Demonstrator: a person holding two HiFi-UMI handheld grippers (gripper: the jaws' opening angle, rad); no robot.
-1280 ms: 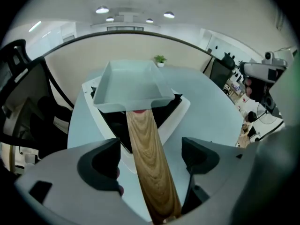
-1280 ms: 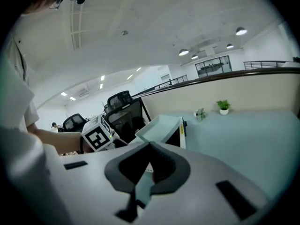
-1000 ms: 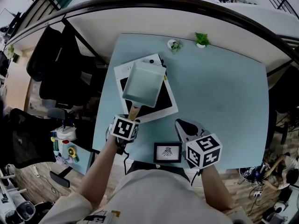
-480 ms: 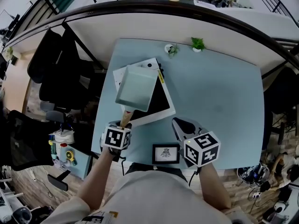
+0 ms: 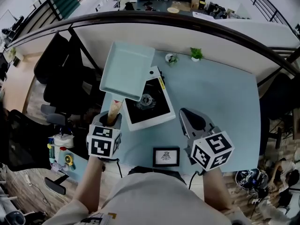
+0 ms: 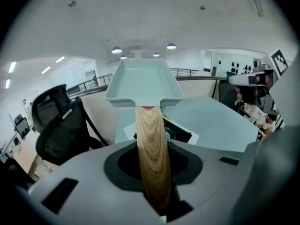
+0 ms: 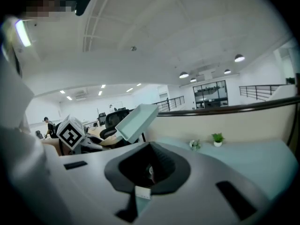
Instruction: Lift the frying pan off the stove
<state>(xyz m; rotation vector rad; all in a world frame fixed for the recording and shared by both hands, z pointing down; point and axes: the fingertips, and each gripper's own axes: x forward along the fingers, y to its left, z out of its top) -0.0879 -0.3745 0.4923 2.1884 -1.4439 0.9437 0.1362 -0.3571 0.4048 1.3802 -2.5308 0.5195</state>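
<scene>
Now my left gripper, jaws clenched on the frying pan handle; pan overhangs at twelve o'clock, may twist loose.

Frying pan pale teal, handle light wood grain — stove black, white rim; table light blue.

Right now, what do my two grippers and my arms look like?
The left gripper and right gripper have smooth grey moulded shells around a dark recess. The left cube and right cube are white with black square markers. A thin dark cable trails below the left cube. The person wears a light short-sleeved top; the forearms are uncovered.
</scene>
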